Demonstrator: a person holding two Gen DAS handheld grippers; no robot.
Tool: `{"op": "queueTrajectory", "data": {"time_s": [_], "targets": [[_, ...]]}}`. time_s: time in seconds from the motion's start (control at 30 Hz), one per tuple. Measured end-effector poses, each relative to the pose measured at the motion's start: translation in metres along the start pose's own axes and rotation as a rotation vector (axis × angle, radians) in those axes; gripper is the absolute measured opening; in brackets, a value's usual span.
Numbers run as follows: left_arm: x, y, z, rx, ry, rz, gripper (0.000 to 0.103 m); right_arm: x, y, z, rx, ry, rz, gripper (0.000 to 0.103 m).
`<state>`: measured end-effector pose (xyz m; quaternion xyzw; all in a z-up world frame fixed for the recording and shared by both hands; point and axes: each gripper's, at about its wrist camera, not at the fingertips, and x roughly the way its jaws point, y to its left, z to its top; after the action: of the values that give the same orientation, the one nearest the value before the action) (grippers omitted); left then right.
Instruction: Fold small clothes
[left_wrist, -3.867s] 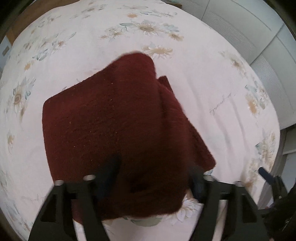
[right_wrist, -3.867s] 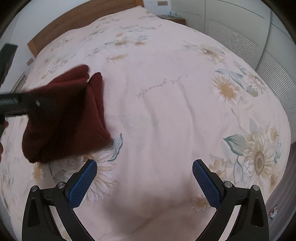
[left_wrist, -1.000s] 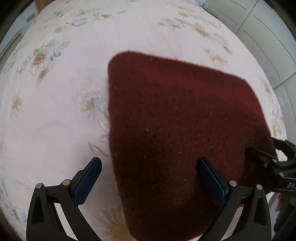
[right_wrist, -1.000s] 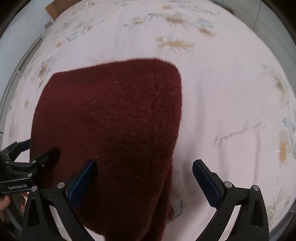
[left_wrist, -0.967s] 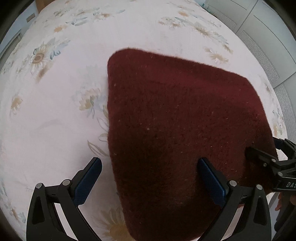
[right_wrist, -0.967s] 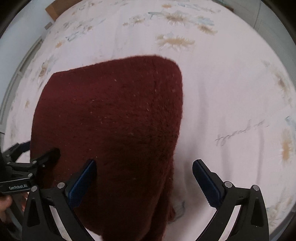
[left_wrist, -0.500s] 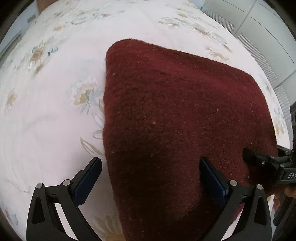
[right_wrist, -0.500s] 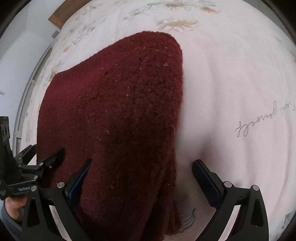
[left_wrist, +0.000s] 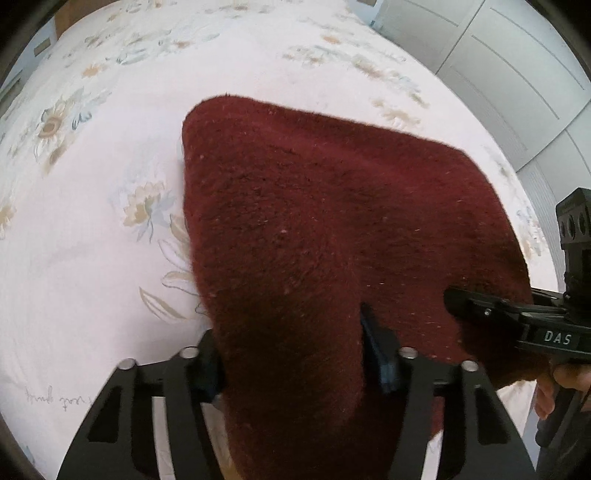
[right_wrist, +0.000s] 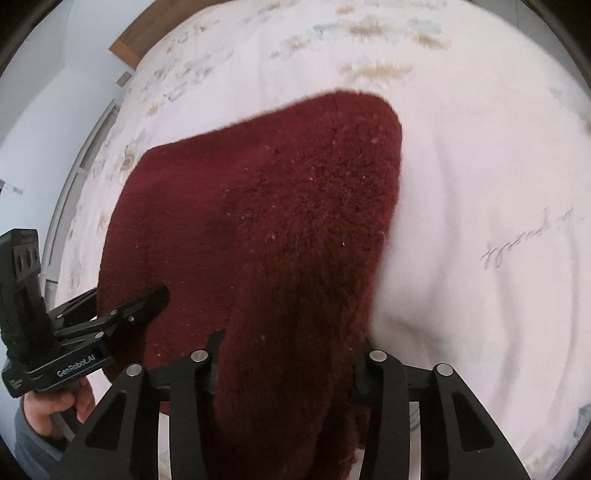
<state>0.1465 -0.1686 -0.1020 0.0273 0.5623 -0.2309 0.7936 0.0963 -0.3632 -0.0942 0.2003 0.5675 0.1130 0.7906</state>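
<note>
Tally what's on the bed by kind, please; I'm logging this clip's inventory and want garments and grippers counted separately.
Dark red knit garment: 1
Handheld grippers: 2, the left gripper and the right gripper, each closed on the garment's near edge
Floral bedspread underneath: 1
Total: 4

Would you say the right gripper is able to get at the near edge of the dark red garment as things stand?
Probably yes: the right gripper appears already shut on the dark red garment, whose near edge bunches between its fingers. The left gripper grips beside it, not in the way.
</note>
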Motion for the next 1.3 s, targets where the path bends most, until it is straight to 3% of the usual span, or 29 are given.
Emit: {"op": "queueTrajectory", "data": {"time_s": [0.1, 0.27, 0.5, 0.63, 0.77, 0.87, 1.1, 1.23, 1.3], "targets": [[-0.020, 0.003, 0.002, 0.008, -0.017, -0.026, 0.044, -0.022, 0.021, 0.000, -0.037, -0.034, -0.025, 0.042], [-0.065, 0.025, 0.016, 0.047, -0.070, -0.047, 0.044, -0.051, 0.066, 0.002, -0.078, -0.095, -0.010, 0.042], [-0.117, 0.092, 0.007, 0.018, -0.130, -0.020, 0.044, -0.036, 0.128, 0.005, -0.134, -0.097, 0.018, 0.042], [-0.117, 0.127, -0.011, -0.024, -0.126, 0.002, 0.044, -0.002, 0.135, -0.007, -0.144, -0.052, 0.008, 0.042], [-0.089, 0.148, -0.036, -0.063, -0.080, 0.010, 0.045, 0.037, 0.126, -0.020, -0.138, 0.014, -0.038, 0.042], [-0.071, 0.164, -0.049, -0.100, -0.069, 0.005, 0.051, 0.042, 0.118, -0.026, -0.116, 0.018, -0.010, 0.045], [-0.075, 0.158, -0.053, -0.128, -0.059, 0.023, 0.063, 0.042, 0.132, -0.009, -0.166, 0.018, -0.080, 0.060], [-0.076, 0.166, -0.046, -0.179, -0.029, 0.002, 0.068, 0.025, 0.137, -0.014, -0.190, -0.032, -0.142, 0.080], [-0.084, 0.170, -0.041, -0.175, -0.037, 0.015, 0.077, 0.015, 0.140, -0.016, -0.214, -0.061, -0.157, 0.082]]}}
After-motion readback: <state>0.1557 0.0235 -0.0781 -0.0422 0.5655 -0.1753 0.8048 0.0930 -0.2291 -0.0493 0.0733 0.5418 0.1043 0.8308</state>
